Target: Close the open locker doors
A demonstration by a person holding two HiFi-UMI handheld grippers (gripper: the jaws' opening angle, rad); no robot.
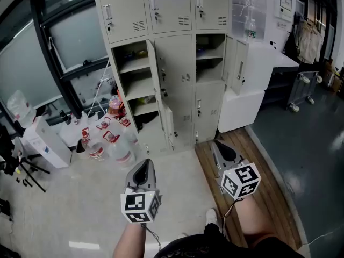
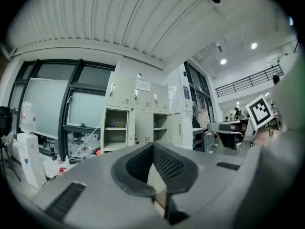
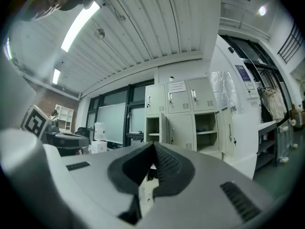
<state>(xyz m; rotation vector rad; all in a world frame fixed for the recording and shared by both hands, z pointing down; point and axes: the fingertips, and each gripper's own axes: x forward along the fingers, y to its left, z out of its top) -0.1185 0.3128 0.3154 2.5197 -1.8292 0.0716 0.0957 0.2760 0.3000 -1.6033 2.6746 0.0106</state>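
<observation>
The beige locker cabinet (image 1: 177,52) stands ahead of me, also seen in the left gripper view (image 2: 138,123) and the right gripper view (image 3: 183,113). Its top row is closed. In the left column two doors hang open: the middle door (image 1: 154,63) and the lower door (image 1: 166,120). The right column's middle door (image 1: 239,66) is swung out to the right. My left gripper (image 1: 146,164) (image 2: 153,145) and right gripper (image 1: 216,144) (image 3: 153,145) are both shut with nothing in them. Both are held level, well short of the lockers.
Several large water bottles (image 1: 110,141) stand on the floor left of the lockers, beside a white box (image 1: 45,141). A white cabinet (image 1: 252,85) adjoins the lockers on the right, with a wheeled cart (image 1: 303,90) beyond. A wooden floor strip (image 1: 258,176) runs under my right side.
</observation>
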